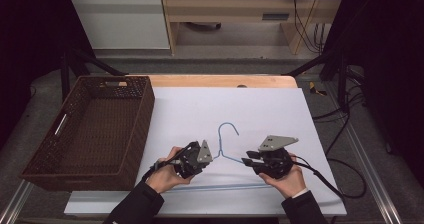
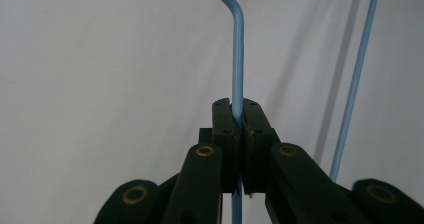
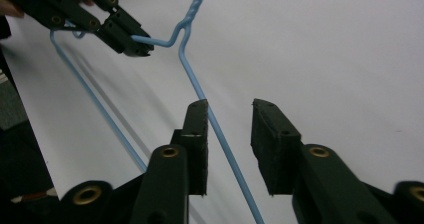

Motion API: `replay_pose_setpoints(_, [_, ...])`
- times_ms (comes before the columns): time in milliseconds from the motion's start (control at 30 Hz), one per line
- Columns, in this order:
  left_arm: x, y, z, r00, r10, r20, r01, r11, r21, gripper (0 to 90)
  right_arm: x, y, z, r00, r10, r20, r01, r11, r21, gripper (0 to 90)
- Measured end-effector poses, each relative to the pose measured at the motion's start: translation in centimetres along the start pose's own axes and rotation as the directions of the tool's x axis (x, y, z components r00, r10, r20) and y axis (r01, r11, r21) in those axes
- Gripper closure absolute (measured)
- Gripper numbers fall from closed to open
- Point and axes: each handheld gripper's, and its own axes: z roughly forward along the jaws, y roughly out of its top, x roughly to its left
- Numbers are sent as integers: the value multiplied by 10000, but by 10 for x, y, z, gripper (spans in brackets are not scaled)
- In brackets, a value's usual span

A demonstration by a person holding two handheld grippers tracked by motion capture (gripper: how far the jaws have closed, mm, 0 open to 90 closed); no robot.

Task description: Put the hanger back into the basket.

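Hanger [image 1: 226, 149] pinched on one shoulder by the left gripper [image 2: 239, 115], right gripper [image 3: 230, 115] fingers wide around the other wire — thin, could twist free.

Light-blue hanger [image 1: 227, 156], brown basket [image 1: 90, 129]

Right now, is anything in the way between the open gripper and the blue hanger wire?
No, nothing visible blocks it. The right gripper is open with the blue hanger wire already running between its jaws, close to one jaw. The left gripper is shut on the hanger's other shoulder.
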Motion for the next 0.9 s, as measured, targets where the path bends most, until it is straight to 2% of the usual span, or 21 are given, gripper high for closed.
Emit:
replay_pose_setpoints(33, [2,0,-5,9996,-267,-87,266,9995,-169,871,-5,-1,-9,9996,257,150,-251,9991,-355,610])
replay_pose_setpoints(67, [2,0,-5,9996,-267,-87,266,9995,-169,871,-5,-1,-9,9996,257,150,-251,9991,-355,610])
replay_pose_setpoints(100, [3,0,-9,9985,-518,-159,513,9982,-295,871,-12,-3,-17,9983,487,304,-463,9961,-751,553])
replay_pose_setpoints(133, [3,0,-9,9985,-518,-159,513,9982,-295,871,-12,-3,-17,9983,487,304,-463,9961,-751,553])
replay_pose_setpoints(200, [5,0,-13,9957,-864,-341,848,9954,-456,871,-18,-5,-24,9951,803,569,-737,9911,-1108,465])
replay_pose_setpoints(333, [11,-2,-21,9859,-1552,-621,1513,9864,-635,871,-30,-13,-37,9843,1356,1130,-1149,9782,-1728,308])
replay_pose_setpoints(367, [13,-3,-23,9817,-1753,-748,1706,9832,-647,871,-34,-16,-41,9786,1538,1368,-1265,9737,-1897,273])
replay_pose_setpoints(400, [13,-3,-23,9817,-1753,-748,1706,9832,-647,871,-34,-16,-41,9786,1538,1368,-1265,9737,-1897,273])
replay_pose_setpoints(433, [15,-3,-24,9779,-1909,-855,1857,9805,-650,871,-39,-20,-44,9749,1710,1428,-1399,9688,-2045,244])
replay_pose_setpoints(467, [15,-4,-25,9756,-1986,-931,1929,9789,-669,871,-39,-20,-44,9749,1710,1428,-1399,9688,-2045,244])
replay_pose_setpoints(500, [16,-4,-26,9708,-2146,-1069,2081,9757,-688,871,-42,-24,-46,9708,1774,1617,-1422,9677,-2080,219])
replay_pose_setpoints(567, [18,-6,-30,9633,-2378,-1245,2286,9699,-836,871,-45,-27,-48,9674,1892,1684,-1519,9654,-2120,207])
replay_pose_setpoints(600, [18,-6,-30,9633,-2378,-1245,2286,9699,-836,871,-45,-27,-48,9674,1892,1684,-1519,9654,-2120,207])
replay_pose_setpoints(667, [19,-6,-33,9590,-2446,-1434,2339,9683,-872,871,-48,-30,-49,9648,1998,1710,-1616,9634,-2140,205])
replay_pose_setpoints(767, [21,-6,-39,9466,-2762,-1661,2599,9589,-1136,871,-51,-35,-50,9610,2068,1834,-1655,9619,-2174,181])
replay_pose_setpoints(867, [23,-6,-47,9362,-2967,-1884,2766,9527,-1260,871,-54,-40,-51,9583,2181,1849,-1736,9576,-2300,155])
replay_pose_setpoints(900, [24,-6,-51,9289,-3132,-1975,2896,9469,-1395,871,-55,-42,-51,9566,2224,1884,-1763,9562,-2336,147])
